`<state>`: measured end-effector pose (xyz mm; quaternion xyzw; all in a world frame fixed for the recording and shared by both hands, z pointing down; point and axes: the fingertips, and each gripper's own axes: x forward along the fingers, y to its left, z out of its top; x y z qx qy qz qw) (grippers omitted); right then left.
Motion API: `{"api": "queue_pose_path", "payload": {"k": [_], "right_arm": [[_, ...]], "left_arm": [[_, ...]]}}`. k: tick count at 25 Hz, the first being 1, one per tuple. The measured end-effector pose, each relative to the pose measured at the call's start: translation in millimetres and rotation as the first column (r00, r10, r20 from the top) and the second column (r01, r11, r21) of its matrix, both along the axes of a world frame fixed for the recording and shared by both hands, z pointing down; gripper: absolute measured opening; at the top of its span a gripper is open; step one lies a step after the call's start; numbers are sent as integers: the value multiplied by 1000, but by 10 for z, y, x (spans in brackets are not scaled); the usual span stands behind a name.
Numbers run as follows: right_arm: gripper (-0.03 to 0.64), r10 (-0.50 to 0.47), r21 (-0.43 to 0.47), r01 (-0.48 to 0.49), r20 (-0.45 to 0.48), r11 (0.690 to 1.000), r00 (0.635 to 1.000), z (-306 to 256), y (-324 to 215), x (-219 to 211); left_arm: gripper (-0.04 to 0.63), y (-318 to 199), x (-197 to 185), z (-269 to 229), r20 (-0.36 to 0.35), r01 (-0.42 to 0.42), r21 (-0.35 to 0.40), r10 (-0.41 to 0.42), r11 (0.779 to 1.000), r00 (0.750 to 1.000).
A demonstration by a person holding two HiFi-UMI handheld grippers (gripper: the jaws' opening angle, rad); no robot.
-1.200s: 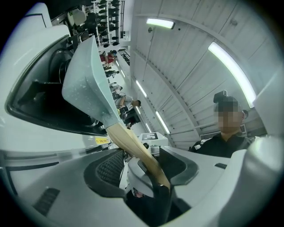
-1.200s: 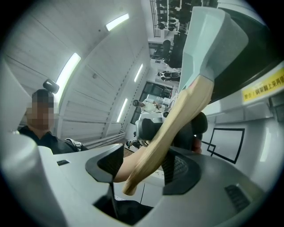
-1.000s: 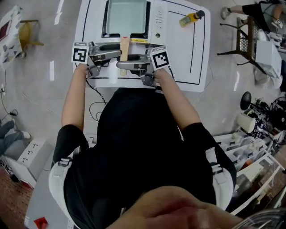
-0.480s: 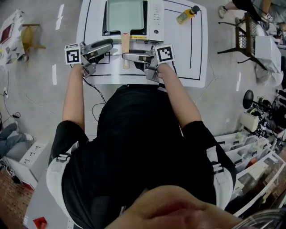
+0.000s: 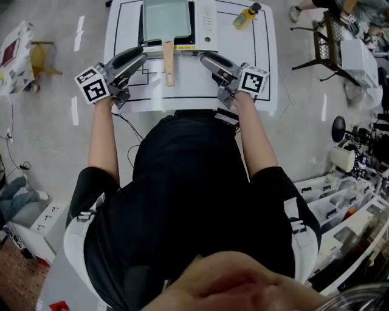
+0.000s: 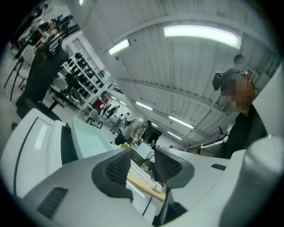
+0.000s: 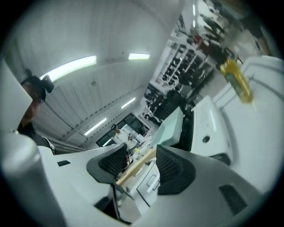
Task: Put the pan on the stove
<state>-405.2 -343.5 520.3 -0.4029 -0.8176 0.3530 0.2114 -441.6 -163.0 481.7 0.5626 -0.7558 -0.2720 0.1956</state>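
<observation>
1. Left gripper [image 5: 137,59]: hovers over the desk [image 5: 261,67], in front of the stove [image 5: 207,18] and toward its left side. The jaws are apart and closing with nothing between them. In the left gripper view the wooden handle only shows beyond the gap, untouched.
2. Pan [image 5: 165,13]: a pale green rectangular pan that sits flat on the stove's cooking surface. By how it lies, the placing looks done.
3. Handle [image 5: 168,61]: a long, straight wooden handle that sticks out from the stove's front edge toward the person. It lies between the two grippers and touches neither.
4. Handling, as a judgement: the pan looks rigid and not fragile, probably light to moderate in weight. The load sits at the pan end, so a grip far out on the handle would let it droop or twist.
5. Where to hold, as a judgement: the wood looks matte and should be grippy enough. The handle is narrow, so the jaws must close across its flat sides. The best place is mid-handle or nearer the stove end, and the thin metal rim should be avoided.
6. Right gripper [image 5: 209,59]: in front of the stove toward its right side, with jaws standing moderately apart and holding nothing.
7. Yellow bottle [image 5: 244,17]: lies on its side just right of the stove, clear of everything.
</observation>
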Motion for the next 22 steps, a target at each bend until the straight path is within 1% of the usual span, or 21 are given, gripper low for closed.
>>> {"api": "queue_pose_path", "payload": {"k": [1, 2, 4, 6, 9, 11, 13, 15, 17, 18, 20, 22], "right_arm": [[220, 49, 32, -51, 47, 998, 998, -103, -110, 39], [192, 102, 76, -109, 94, 991, 990, -194, -240, 72], [134, 183, 172, -221, 210, 960, 960, -422, -486, 142], [100, 229, 245, -317, 328, 916, 916, -669, -660, 257], [56, 272, 316, -454, 481, 833, 833, -939, -840, 471], [41, 299, 327, -532, 553, 781, 778, -1078, -951, 604], [37, 308, 334, -591, 612, 734, 729, -1168, -1025, 748], [37, 306, 337, -632, 658, 698, 688, -1215, -1073, 935], [38, 308, 333, -658, 684, 675, 662, -1233, -1152, 1159], [38, 313, 333, -665, 686, 669, 657, -1223, -1202, 1277], [38, 322, 340, -669, 677, 661, 662, -1170, -1298, 1514], [38, 326, 353, -670, 668, 653, 669, -1098, -1387, 1761]], "left_arm": [[165, 23, 9, -85, 38, 49, -8, -49, 999, 998], [131, 43, -3, -166, 74, 111, -12, -110, 994, 991], [99, 47, -26, -312, 143, 230, -20, -225, 973, 964], [83, 17, 19, -437, 219, 318, -38, -303, 947, 928], [55, 0, 162, -593, 334, 424, -64, -381, 903, 862], [23, -15, 244, -638, 379, 479, -80, -418, 874, 826], [20, -41, 332, -622, 400, 517, -96, -443, 851, 802], [20, -62, 487, -601, 406, 544, -107, -463, 832, 788], [20, -131, 706, -598, 418, 562, -122, -471, 818, 777], [20, -188, 834, -605, 428, 562, -127, -466, 817, 774], [20, -308, 1102, -591, 440, 556, -140, -451, 819, 776], [20, -447, 1361, -489, 433, 538, -156, -432, 828, 791]]}}
